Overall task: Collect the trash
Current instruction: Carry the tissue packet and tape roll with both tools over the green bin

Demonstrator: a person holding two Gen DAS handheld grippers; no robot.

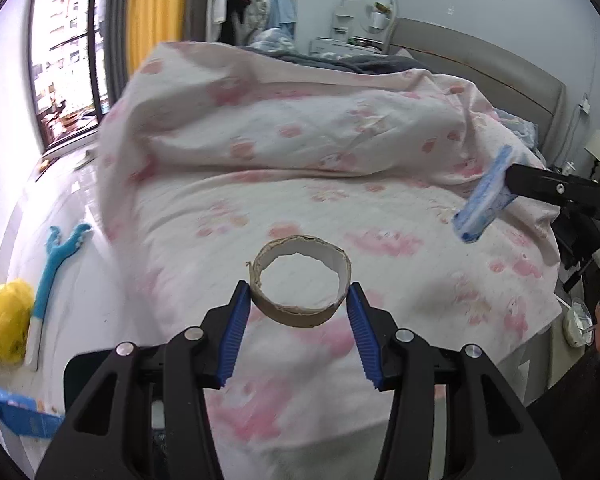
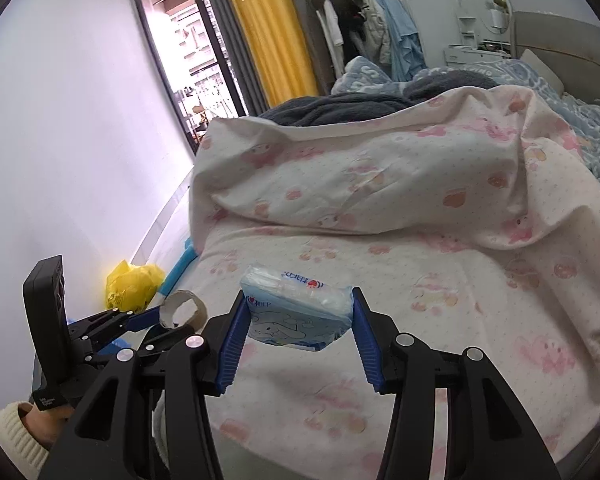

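Note:
My left gripper (image 1: 299,294) is shut on a brown cardboard tape ring (image 1: 300,314) and holds it above the pink-patterned bed. The same ring (image 2: 182,309) shows at the left in the right wrist view, in the left gripper (image 2: 160,314). My right gripper (image 2: 299,302) is shut on a blue and white tissue pack (image 2: 296,312), held above the bed. In the left wrist view that pack (image 1: 486,196) hangs at the right in the right gripper (image 1: 508,186).
A pink and white duvet (image 1: 300,120) is heaped across the bed. On the floor by the wall lie a yellow plastic bag (image 1: 4,320), a blue back-scratcher (image 1: 52,264) and a blue box (image 1: 16,412). A window and yellow curtain (image 2: 268,32) stand beyond.

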